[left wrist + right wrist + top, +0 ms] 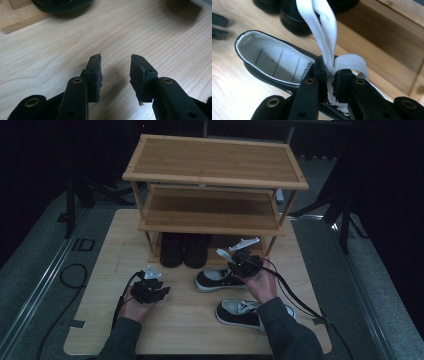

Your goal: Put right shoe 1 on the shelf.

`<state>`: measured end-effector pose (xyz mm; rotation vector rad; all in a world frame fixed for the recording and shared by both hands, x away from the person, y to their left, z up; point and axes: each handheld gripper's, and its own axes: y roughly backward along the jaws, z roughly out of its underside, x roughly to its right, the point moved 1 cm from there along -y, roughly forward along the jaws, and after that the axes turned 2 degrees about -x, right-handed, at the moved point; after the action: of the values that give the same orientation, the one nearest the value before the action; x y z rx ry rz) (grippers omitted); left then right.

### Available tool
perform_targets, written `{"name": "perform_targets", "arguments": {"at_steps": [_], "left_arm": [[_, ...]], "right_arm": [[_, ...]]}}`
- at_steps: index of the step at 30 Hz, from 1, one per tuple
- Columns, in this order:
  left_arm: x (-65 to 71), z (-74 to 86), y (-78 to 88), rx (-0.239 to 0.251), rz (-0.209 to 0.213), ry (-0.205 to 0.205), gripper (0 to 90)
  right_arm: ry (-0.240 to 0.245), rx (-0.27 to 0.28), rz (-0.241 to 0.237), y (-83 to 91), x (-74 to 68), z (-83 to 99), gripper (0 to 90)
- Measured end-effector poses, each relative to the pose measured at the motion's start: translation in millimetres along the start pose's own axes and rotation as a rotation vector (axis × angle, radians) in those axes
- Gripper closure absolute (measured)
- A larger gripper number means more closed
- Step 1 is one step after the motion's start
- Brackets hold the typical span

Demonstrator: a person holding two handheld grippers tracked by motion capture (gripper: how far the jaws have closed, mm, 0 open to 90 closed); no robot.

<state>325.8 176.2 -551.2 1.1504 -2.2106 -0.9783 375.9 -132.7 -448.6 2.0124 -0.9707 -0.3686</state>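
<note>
I am clamping my right gripper on the white laces of the black sneaker near the shoe rack, toe pointing toward the table's left edge; my left gripper is idling, jaws apart, farther off.

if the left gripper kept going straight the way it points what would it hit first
Probably the bare table: the open left gripper tilts down at the wood just ahead. Beyond lies a dark shoe by the rack's base, though depth is unclear.
</note>
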Motion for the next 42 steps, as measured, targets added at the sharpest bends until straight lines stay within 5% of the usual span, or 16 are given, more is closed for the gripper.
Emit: {"name": "perform_targets", "arguments": {"at_steps": [6,12,24,27,30,33,39,42], "left_arm": [[5.0,-3.7,3.8,0.025,0.008,-0.010,67.5],[12.8,-10.7,5.9,0.047,0.024,-0.043,82.3],[14.6,-10.2,4.5,0.038,0.021,-0.057,81.5],[13.8,-9.6,4.3,0.036,0.022,-0.054,81.5],[13.4,-9.3,4.1,0.037,0.021,-0.051,81.4],[13.6,-9.4,3.9,0.035,0.020,-0.055,81.4],[13.5,-9.3,3.8,0.031,0.018,-0.056,81.4],[13.3,-9.1,4.0,0.032,0.020,-0.053,81.5]], "right_arm": [[0.063,-0.005,-0.042,-3.9,-22.3,-3.4,83.0],[0.070,-0.011,-0.052,-5.4,-25.4,-1.9,82.9],[0.137,-0.081,-0.069,-10.0,-31.9,4.7,78.0],[0.147,-0.056,-0.059,-1.2,-27.9,5.9,68.7],[0.108,-0.006,-0.084,13.6,-15.4,6.8,64.5],[0.076,0.012,-0.059,23.3,-0.1,11.6,63.8],[0.009,-0.015,-0.038,21.7,24.2,29.6,74.9],[-0.011,-0.059,-0.017,12.4,33.1,46.9,87.2]]}}
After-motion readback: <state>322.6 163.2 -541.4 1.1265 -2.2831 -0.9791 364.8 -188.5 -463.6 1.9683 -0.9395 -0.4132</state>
